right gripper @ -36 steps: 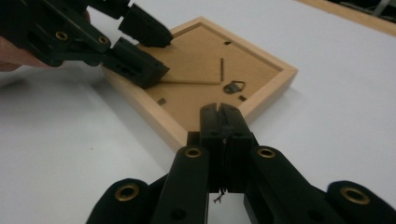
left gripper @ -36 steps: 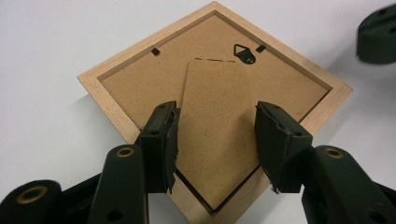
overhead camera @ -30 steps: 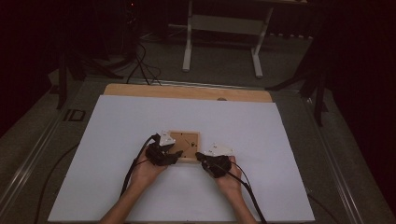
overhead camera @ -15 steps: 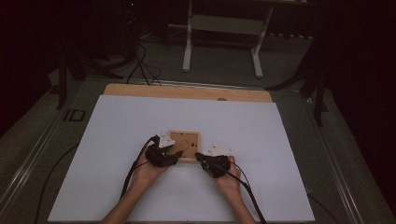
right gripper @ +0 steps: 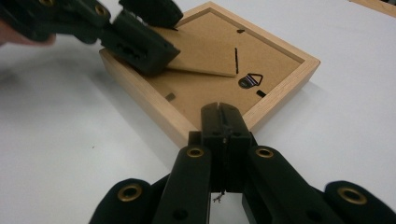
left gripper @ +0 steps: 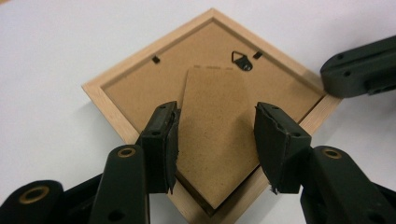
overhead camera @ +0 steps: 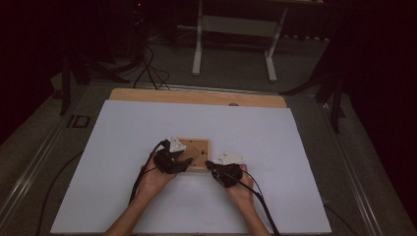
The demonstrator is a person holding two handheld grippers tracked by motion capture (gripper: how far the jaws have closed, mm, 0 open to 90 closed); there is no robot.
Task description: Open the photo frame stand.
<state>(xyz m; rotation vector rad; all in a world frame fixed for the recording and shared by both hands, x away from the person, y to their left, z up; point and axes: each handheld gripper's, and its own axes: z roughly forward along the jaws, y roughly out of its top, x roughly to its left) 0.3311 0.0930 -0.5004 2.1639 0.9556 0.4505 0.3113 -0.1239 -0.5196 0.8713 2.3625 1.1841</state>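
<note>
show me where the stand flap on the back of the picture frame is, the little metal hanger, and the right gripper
stand flap (left gripper: pixel 219 135), left gripper view, middle of the flap.
metal hanger (left gripper: pixel 242 60), left gripper view, its triangular loop.
right gripper (right gripper: pixel 223 122), right gripper view, between the closed jaw tips.

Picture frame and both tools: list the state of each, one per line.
Picture frame: face down, back up, flat on the table.
Stand flap: lifted off the backing.
Hanger: lying flat.
Left tool: open, jaws either side of the flap.
Right tool: shut at the frame's corner.

left tongs (left gripper: pixel 217 135) jaws spread wide, right tongs (right gripper: pixel 223 122) jaws pressed together
</note>
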